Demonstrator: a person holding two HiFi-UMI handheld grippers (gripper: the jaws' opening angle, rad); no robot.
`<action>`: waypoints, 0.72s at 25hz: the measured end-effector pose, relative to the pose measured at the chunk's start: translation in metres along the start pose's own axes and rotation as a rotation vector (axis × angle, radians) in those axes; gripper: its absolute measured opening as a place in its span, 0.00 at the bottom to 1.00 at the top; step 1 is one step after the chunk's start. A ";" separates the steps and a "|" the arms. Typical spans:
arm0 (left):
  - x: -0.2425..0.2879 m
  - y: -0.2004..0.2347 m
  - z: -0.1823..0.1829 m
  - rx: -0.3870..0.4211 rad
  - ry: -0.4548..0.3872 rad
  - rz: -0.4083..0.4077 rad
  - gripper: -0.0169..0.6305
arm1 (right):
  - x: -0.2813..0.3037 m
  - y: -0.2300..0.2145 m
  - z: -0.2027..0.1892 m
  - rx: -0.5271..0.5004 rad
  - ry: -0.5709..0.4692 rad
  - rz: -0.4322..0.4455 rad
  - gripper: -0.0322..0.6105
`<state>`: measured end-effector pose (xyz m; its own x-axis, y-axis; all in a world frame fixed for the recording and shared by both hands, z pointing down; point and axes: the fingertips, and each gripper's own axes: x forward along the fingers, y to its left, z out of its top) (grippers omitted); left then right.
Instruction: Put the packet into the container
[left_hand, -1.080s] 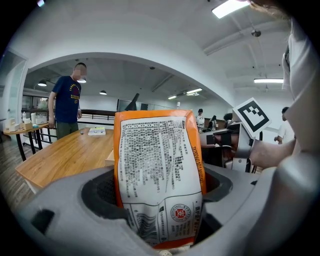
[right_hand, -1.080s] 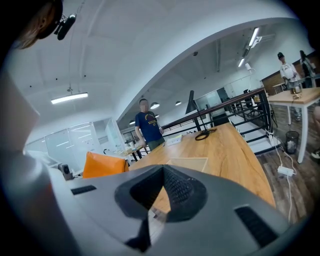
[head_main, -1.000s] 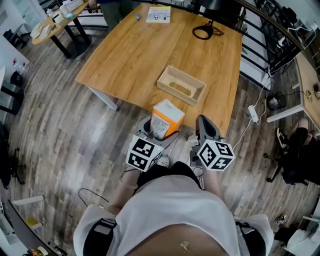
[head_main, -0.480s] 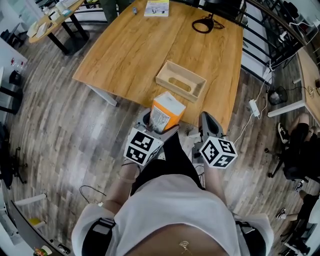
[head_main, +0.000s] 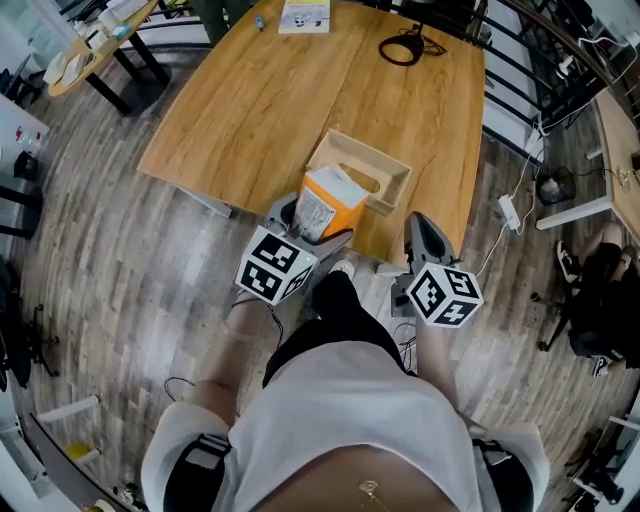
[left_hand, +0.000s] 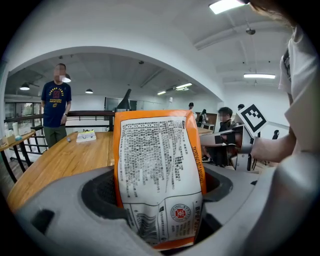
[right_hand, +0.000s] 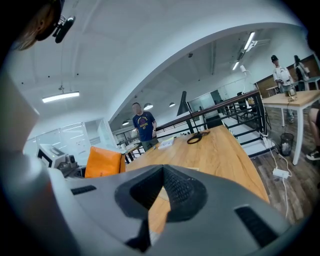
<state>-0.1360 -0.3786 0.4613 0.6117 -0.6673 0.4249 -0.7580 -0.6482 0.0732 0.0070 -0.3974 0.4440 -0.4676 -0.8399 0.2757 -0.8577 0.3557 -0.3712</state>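
Packet (left_hand: 159, 165) is shiny orange plastic film with a white printed panel, slightly crinkly. The left gripper (left_hand: 159, 220) has matt grey plastic fingers (left_hand: 70, 217). Same on the right gripper (right_hand: 162, 171), plus dark ribbed pads (right_hand: 182, 192). Container (head_main: 396, 172) is pale bare wood. The surface (head_main: 270, 100) is smooth warm wood with visible grain. Floor (head_main: 110, 260) looks like greyish wood planks.
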 end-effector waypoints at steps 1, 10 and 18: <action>0.004 0.005 0.004 0.018 0.005 -0.013 0.67 | 0.004 -0.001 0.002 -0.003 0.000 0.001 0.07; 0.043 0.038 0.039 0.205 0.096 -0.155 0.67 | 0.032 -0.007 0.019 -0.014 0.003 0.009 0.07; 0.081 0.036 0.054 0.403 0.210 -0.318 0.67 | 0.039 -0.018 0.017 -0.002 0.022 -0.002 0.07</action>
<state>-0.1010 -0.4760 0.4494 0.7067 -0.3552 0.6118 -0.3713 -0.9224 -0.1066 0.0082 -0.4435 0.4464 -0.4706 -0.8314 0.2955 -0.8590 0.3551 -0.3689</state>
